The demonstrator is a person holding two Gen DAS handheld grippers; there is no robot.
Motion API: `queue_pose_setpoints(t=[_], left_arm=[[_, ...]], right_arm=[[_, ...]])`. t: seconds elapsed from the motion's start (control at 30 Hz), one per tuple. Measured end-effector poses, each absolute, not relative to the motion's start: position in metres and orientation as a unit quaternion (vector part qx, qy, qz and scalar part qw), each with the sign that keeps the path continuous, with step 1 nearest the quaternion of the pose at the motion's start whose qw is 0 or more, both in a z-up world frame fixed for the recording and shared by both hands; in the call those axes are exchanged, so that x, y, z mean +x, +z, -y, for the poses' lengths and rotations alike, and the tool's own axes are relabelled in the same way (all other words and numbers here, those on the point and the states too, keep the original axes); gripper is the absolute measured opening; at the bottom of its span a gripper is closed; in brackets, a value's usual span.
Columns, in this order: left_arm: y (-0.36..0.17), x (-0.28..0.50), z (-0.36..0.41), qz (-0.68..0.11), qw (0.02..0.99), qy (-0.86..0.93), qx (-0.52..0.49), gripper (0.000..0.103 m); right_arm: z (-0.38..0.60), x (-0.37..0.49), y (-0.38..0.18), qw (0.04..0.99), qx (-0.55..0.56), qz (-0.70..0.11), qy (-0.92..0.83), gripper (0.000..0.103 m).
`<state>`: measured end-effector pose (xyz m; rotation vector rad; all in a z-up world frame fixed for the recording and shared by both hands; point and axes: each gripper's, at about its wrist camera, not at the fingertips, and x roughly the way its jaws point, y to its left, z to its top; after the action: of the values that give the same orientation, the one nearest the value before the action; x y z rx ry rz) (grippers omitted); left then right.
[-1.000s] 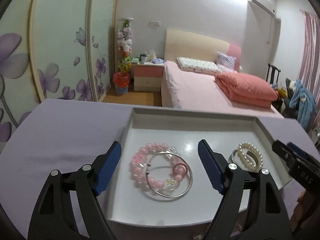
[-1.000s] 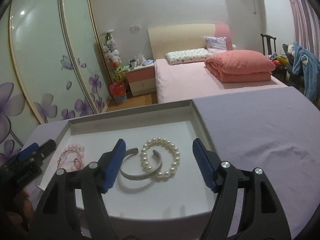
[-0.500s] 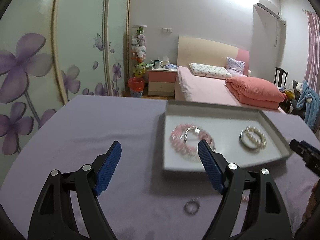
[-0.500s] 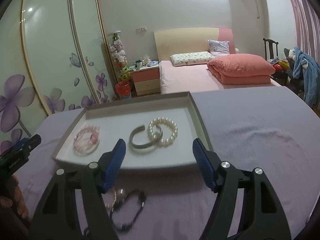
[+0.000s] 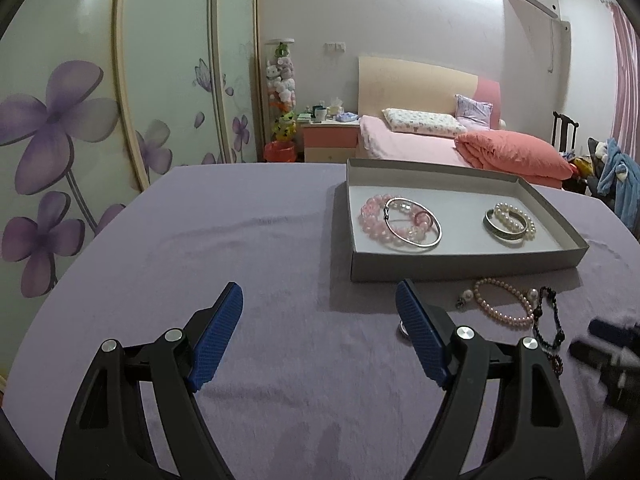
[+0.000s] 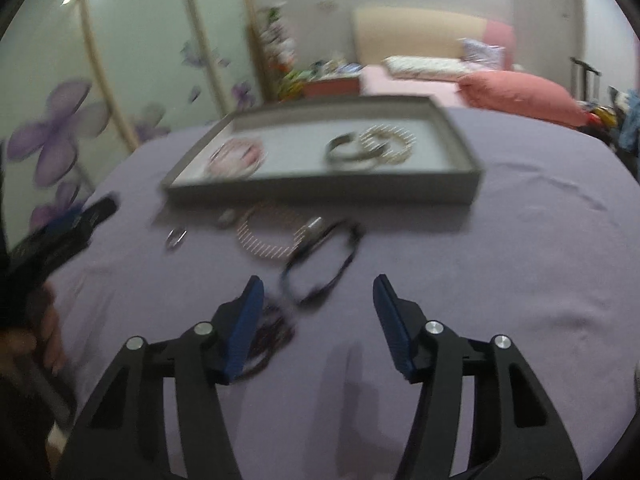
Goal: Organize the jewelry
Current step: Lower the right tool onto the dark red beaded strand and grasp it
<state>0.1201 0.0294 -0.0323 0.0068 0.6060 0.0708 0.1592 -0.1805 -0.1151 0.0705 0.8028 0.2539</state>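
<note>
A grey tray (image 5: 460, 266) (image 6: 320, 192) on the purple cloth holds a pink bead bracelet (image 5: 372, 222) with a silver bangle (image 5: 416, 224), and a pearl bracelet (image 5: 516, 222) with a silver cuff (image 5: 490, 224). In front of the tray lie a pearl strand (image 5: 502, 308) (image 6: 264, 236), a black bead bracelet (image 5: 550, 320) (image 6: 320, 264), a small ring (image 5: 401, 328) (image 6: 175, 238) and a dark red bracelet (image 6: 272, 332). My left gripper (image 5: 318, 336) is open and empty, back from the tray. My right gripper (image 6: 318, 320) is open and empty above the black bracelet.
The purple cloth (image 5: 200, 240) covers a round table. A bed (image 5: 460, 140), a nightstand (image 5: 328, 140) and flowered wardrobe doors (image 5: 80, 140) stand behind. The right wrist view is motion-blurred.
Both grippers have pulled back from over the tray toward the near side. The loose jewelry in front of the tray has come into view. Both stay open.
</note>
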Motion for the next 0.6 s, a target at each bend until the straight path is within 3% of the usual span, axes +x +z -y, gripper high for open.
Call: queue_pose_setpoints(t=[0.37, 0.4, 0.47, 0.5, 0.6], left_arm=[[-0.038, 0.118, -0.026, -0.311, 0.95, 0.029, 0.009, 0.079], [-0.038, 0.118, -0.025, -0.313, 0.949, 0.029, 0.01, 0.079], [-0.039, 0.118, -0.026, -0.316, 0.948, 0.029, 0.011, 0.078], [-0.04, 0.118, -0.025, -0.317, 0.948, 0.028, 0.013, 0.078], [-0.042, 0.117, -0.023, -0.321, 0.947, 0.023, 0.018, 0.078]], right_arm=[[0.137, 0.16, -0.13, 0.894, -0.041, -0.426, 0.134, 0.064], [0.135, 0.161, -0.131, 0.894, -0.045, -0.426, 0.132, 0.061], [0.132, 0.16, -0.129, 0.895, -0.055, -0.422, 0.132, 0.04], [0.131, 0.159, -0.128, 0.895, -0.056, -0.421, 0.137, 0.023], [0.134, 0.155, -0.128, 0.893, -0.056, -0.423, 0.145, 0.019]])
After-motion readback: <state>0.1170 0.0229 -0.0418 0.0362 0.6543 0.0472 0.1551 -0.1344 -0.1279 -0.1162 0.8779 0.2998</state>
